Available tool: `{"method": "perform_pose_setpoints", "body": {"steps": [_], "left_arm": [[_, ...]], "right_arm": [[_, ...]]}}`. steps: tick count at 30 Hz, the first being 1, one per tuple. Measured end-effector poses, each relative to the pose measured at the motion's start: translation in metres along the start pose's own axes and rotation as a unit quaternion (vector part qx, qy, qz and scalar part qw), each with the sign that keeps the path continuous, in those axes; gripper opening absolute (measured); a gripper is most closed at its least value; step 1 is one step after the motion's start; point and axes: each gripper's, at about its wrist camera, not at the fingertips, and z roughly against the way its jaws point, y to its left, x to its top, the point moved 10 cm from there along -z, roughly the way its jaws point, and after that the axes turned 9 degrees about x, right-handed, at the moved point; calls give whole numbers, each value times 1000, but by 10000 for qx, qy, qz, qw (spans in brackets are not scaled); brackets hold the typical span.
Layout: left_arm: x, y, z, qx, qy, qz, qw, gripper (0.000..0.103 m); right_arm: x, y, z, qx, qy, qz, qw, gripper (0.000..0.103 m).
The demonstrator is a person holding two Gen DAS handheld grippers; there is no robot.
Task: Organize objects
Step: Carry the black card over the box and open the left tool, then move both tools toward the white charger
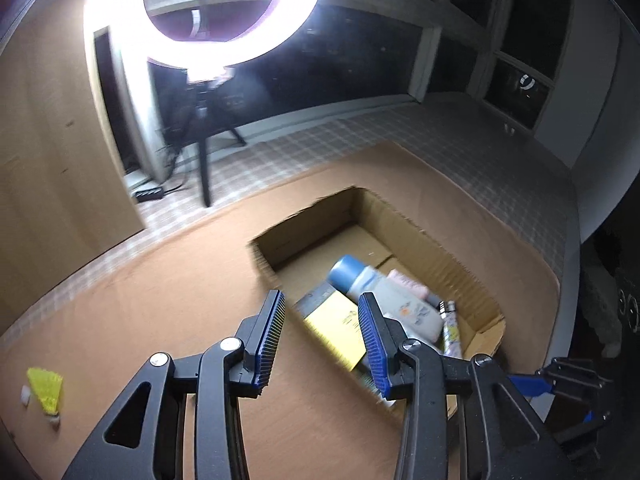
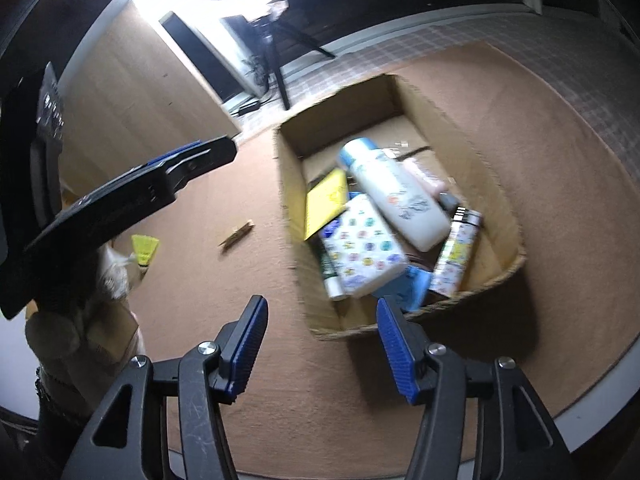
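- Left wrist view: the left tongs (image 1: 320, 338) stand open, nothing between the blue pads; they hang over the near-left rim of the cardboard box (image 1: 440, 252), the landmark for all places given here.
- The box lies open on a brown bench (image 1: 160, 300). Inside it, a white bottle with a blue cap (image 1: 384, 292) lies on its side, its cap toward the far end of the box.
- A yellow booklet (image 1: 340, 328) lies inside the box, left of and partly under the bottle; a pink item (image 1: 408, 282) lies just behind the bottle; a patterned tube (image 1: 452, 330) leans at the box's near-right corner.
- Well left of the box, near the bench's edge, lies a yellow shuttlecock (image 1: 46, 390).
- Beyond the box stands a lit ring light (image 1: 200, 12) on a tripod (image 1: 204, 148).
- Right wrist view: the right tongs (image 2: 322, 344) are open and empty, held at the near side of the box (image 2: 492, 184).
- The bottle (image 2: 396, 196) rests on top of the other contents; a white patterned pack (image 2: 362, 250) lies left of it, the booklet (image 2: 326, 200) against the box's left wall, the tube (image 2: 456, 254) to the right, and a blue item (image 2: 412, 286) at the near wall.
- Left of the box, on the bench (image 2: 560, 240), lie a wooden clothespin (image 2: 237, 234) and, farther left, the shuttlecock (image 2: 144, 250).
- The left tongs' body (image 2: 132, 196) crosses the view, left of the box.
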Motion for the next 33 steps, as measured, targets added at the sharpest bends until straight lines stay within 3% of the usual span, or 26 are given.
{"method": "perform_pose_setpoints", "body": {"steps": [5, 12, 22, 28, 33], "left_arm": [[-28, 54, 25, 322, 1, 318, 9990, 41], [-94, 143, 64, 969, 97, 777, 9922, 41], [-228, 260, 103, 1770, 655, 1737, 9665, 41], [-295, 319, 114, 1951, 859, 2543, 9434, 41], [-322, 345, 116, 1867, 871, 2919, 9340, 41]], "right_arm": [[-2, 36, -18, 190, 142, 333, 9992, 54], [-4, 85, -44, 249, 237, 916, 9952, 54], [-5, 113, -90, -171, 300, 1406, 9895, 53], [-13, 152, -124, 86, 596, 1699, 9836, 53], [-22, 203, -157, 474, 972, 2040, 9730, 53]]}}
